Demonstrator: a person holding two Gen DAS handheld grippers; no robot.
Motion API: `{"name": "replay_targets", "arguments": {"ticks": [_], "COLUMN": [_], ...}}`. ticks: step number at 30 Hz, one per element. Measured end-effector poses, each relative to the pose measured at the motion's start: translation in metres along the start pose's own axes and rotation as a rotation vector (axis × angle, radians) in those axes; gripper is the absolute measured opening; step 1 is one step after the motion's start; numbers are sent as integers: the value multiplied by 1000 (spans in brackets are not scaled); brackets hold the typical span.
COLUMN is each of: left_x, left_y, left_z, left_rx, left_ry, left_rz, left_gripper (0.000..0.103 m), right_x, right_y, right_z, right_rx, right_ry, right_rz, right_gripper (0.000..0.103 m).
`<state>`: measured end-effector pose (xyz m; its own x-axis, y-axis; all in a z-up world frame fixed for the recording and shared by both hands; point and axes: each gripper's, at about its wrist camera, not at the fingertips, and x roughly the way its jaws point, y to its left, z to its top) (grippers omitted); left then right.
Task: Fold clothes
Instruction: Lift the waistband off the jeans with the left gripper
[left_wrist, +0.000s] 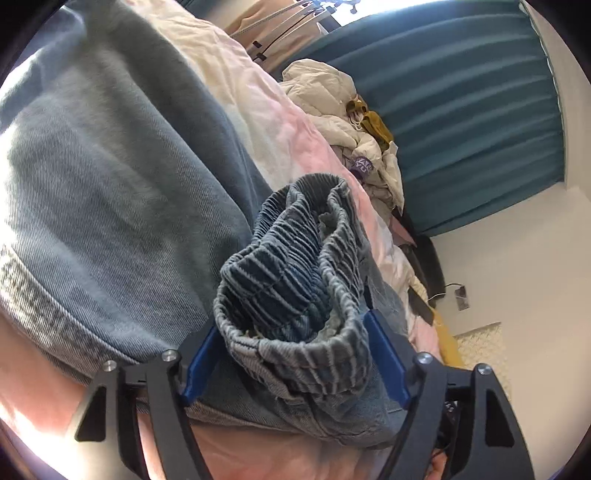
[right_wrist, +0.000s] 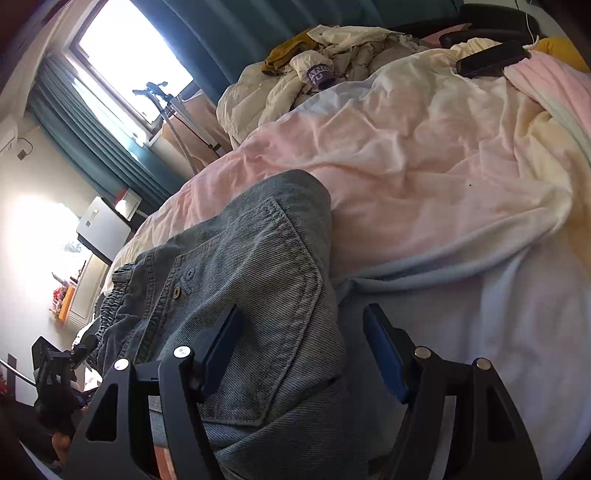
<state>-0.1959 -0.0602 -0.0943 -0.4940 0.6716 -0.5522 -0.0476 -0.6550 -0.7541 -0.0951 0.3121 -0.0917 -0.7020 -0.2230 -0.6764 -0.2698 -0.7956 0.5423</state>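
My left gripper (left_wrist: 295, 354) brackets the bunched elastic waistband (left_wrist: 291, 266) of the denim trousers (right_wrist: 251, 266); whether it grips, I cannot tell. My right gripper (right_wrist: 306, 347) stands apart astride the pocket edge. Trousers lie on the bedding (right_wrist: 424, 177), extending forward.

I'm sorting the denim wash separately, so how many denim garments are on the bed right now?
1: grey-blue denim jeans on the pink bedsheet, elastic waistband between the left gripper fingers. The cream clothes pile by the teal curtain may hide more.
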Motion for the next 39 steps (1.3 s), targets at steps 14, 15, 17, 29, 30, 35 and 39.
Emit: {"name": "replay_targets", "arguments": {"ticks": [14,15,17,29,30,35,39], "left_x": [-41,-46,-43,-27,-26,-30,-38], "left_y": [-5,-4,13,30,30,22,12], "left_z": [6,6,4,1,0,-2,-2], "left_rx": [-15,-19,-76,-112,-117,-84,-29], "left_ry": [-162,-179,-148,-107,-107,-118,-137], "left_rz": [26,39,88,132,130,147,194], "left_gripper": [36,36,36,39,39,42,54], "right_x": [-32,-39,-44,46,46,45,40], "right_y": [42,49,65,59,59,58,60], "right_z": [0,-1,-5,-32,-32,-32,-32], "right_rx": [-222,-250,-307,-408,-407,-420,-423], "right_ry": [-179,-206,-216,107,108,111,95], "right_rz": [1,6,18,-84,-81,-78,-82], "right_gripper": [68,68,66,30,30,30,30]}}
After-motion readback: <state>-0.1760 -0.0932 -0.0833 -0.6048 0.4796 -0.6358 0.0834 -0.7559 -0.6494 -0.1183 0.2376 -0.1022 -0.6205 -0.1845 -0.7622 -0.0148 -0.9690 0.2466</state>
